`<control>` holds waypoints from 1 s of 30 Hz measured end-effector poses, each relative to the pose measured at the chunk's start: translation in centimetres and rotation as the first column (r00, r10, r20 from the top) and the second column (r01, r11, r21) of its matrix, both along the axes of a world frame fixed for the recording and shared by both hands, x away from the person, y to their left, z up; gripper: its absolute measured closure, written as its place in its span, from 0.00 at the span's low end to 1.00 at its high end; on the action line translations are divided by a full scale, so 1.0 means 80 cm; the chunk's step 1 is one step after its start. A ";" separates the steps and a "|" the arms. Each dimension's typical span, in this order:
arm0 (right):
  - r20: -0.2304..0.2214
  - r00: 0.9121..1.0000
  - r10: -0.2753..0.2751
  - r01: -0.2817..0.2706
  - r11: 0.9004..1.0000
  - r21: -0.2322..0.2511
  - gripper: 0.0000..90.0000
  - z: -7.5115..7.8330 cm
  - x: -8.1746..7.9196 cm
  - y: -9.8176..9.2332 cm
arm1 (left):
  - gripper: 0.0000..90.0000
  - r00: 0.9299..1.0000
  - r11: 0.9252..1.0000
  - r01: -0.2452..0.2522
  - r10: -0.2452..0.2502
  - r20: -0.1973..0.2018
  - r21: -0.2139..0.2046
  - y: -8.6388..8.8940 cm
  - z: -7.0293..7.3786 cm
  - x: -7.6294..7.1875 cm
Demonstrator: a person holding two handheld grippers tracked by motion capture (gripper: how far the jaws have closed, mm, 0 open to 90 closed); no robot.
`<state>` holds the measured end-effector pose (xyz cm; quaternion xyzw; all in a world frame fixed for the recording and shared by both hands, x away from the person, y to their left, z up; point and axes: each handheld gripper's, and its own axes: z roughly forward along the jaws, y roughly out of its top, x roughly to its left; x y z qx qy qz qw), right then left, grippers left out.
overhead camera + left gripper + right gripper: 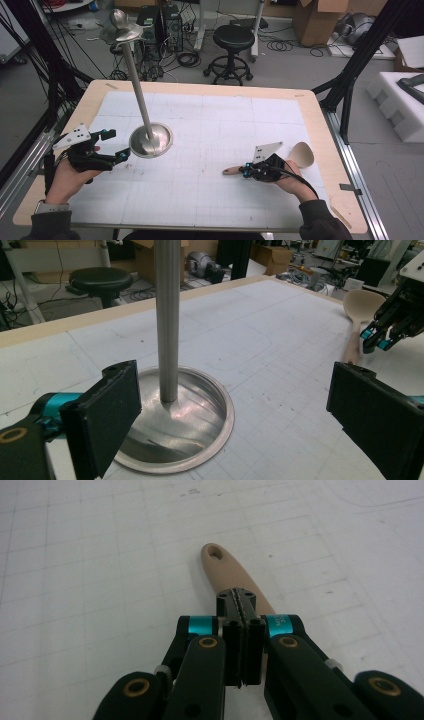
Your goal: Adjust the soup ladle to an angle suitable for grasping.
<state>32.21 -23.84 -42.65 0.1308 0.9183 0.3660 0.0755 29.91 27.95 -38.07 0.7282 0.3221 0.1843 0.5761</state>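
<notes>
Right gripper [247, 170], jaws closed, poised above a wooden spoon [292, 156] lying crosswise; wide-open left gripper [112, 145] faces the metal stand [151, 140].

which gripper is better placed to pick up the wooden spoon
Right. The right gripper sits over the wooden spoon handle, jaws shut just above it. The left gripper is open by the metal stand, across the table.

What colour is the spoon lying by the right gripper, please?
Light beige, seen best in the right gripper view: spoon.
</notes>
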 end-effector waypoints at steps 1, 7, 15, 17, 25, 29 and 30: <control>0.001 1.000 0.004 -0.004 1.000 -0.003 1.00 -0.002 0.000 0.002 | 0.09 1.000 1.000 0.001 -0.001 0.002 -0.003 0.000 0.000 0.000; -0.019 0.999 0.030 -0.030 1.000 -0.010 1.00 -0.010 0.004 0.014 | 0.09 1.000 1.000 -0.005 0.005 -0.002 0.001 -0.001 -0.001 0.001; 0.021 1.000 -0.004 0.005 1.000 -0.025 1.00 -0.012 0.014 0.025 | 0.09 1.000 1.000 -0.002 0.002 -0.002 0.004 -0.002 -0.001 0.001; 0.029 0.999 -0.013 0.014 1.000 -0.025 1.00 -0.014 0.017 0.030 | 0.09 1.000 1.000 -0.002 0.002 -0.003 0.004 -0.002 -0.001 0.001; 0.033 0.996 -0.086 0.087 0.996 -0.022 1.00 -0.017 0.040 0.047 | 0.09 1.000 1.000 0.001 -0.001 -0.001 0.000 -0.001 -0.001 0.000; 0.037 0.991 -0.127 0.127 0.992 -0.007 1.00 -0.019 0.050 0.052 | 0.09 1.000 1.000 0.000 0.000 0.001 -0.003 -0.001 0.000 0.000; 0.038 0.990 -0.134 0.134 0.991 -0.007 1.00 -0.019 0.053 0.053 | 0.09 1.000 1.000 -0.001 0.001 0.002 -0.003 0.000 0.000 0.000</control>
